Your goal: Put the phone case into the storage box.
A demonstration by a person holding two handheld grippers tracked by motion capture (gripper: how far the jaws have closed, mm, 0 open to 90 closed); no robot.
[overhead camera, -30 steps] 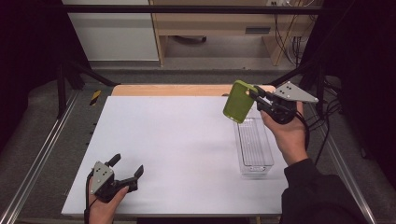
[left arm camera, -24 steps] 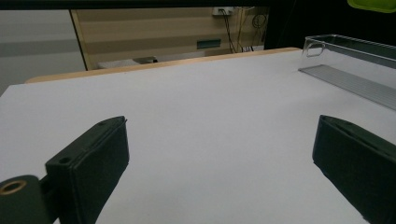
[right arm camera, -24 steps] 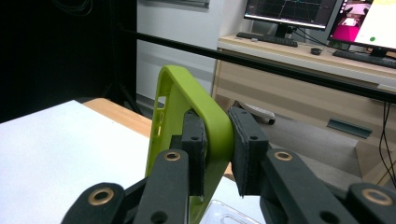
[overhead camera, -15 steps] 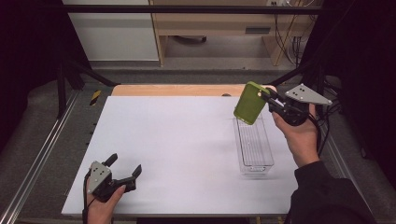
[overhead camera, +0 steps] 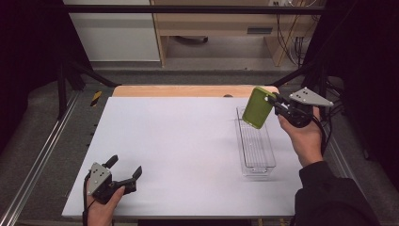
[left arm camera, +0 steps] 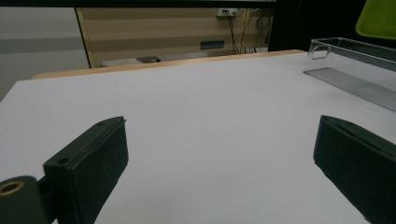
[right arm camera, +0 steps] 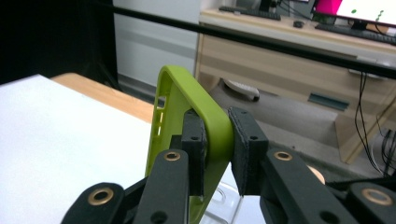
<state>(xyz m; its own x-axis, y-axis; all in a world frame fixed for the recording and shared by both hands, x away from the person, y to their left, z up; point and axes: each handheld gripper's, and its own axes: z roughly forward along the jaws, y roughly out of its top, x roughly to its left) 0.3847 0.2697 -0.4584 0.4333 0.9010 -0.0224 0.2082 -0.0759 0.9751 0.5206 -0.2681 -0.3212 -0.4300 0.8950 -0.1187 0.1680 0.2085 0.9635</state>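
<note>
A lime-green phone case [overhead camera: 258, 107] hangs in the air over the far end of a clear plastic bin [overhead camera: 255, 143] at the table's right. My right gripper [overhead camera: 273, 102] is shut on the case's edge; in the right gripper view both pads [right arm camera: 195, 140] pinch the green case [right arm camera: 187, 121] rim. At the near left of the white table [overhead camera: 179, 141], my left gripper [overhead camera: 126, 169] rests open with nothing between its jaws. In the left gripper view the open fingers [left arm camera: 88, 163] frame bare table, with the bin [left arm camera: 355, 70] and a corner of the case [left arm camera: 379, 18] at far right.
A wooden strip [overhead camera: 188, 91] borders the table's far edge. Metal rails [overhead camera: 42, 155] run along the left side. A cabinet and desk [overhead camera: 211, 28] stand beyond the table, with cables [overhead camera: 291, 42] at the back right.
My right hand has carried the green case to the right and slightly down, over the bin's far end. The left gripper has stayed in place.
</note>
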